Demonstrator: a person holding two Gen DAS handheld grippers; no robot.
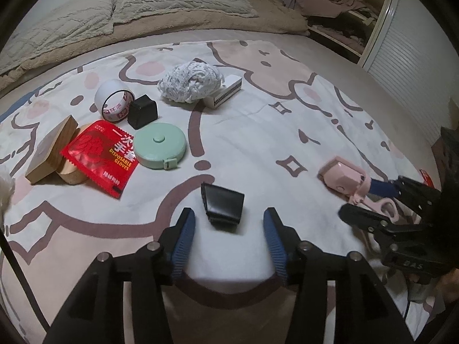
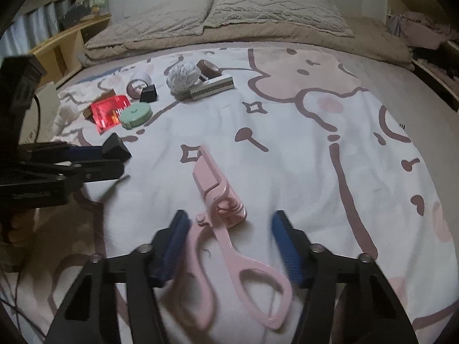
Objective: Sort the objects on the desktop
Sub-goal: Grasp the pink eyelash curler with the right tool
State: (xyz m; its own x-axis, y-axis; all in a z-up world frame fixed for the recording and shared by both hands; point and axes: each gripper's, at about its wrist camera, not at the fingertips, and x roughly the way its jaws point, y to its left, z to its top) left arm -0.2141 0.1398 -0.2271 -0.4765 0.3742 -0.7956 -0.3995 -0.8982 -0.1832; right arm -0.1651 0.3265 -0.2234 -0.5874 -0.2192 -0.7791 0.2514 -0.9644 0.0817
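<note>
Scissors [image 2: 229,229], pink and lying flat on the bed's printed cover [image 2: 287,149], sit between the jaws of the right gripper [image 2: 229,235], which stand about half open; the left blue pad looks close against one handle, though blur leaves actual contact uncertain, so no firm hold shows. Closing on the thin loops could, I judge, pinch cover fabric or let them pivot and slip. The left gripper [image 1: 226,223] is likewise half open, with a small black box [image 1: 223,205] between its fingertips but free of both pads; a skewed squeeze might tip it on the soft bedding. Beyond those jaws, to the left, a red packet [image 1: 100,157] reads "DISPOSABLE GLOVES", beside a green tape measure [image 1: 160,149]. Farther off, the tape roll [image 1: 113,100] carries red characters too small to read.
</note>
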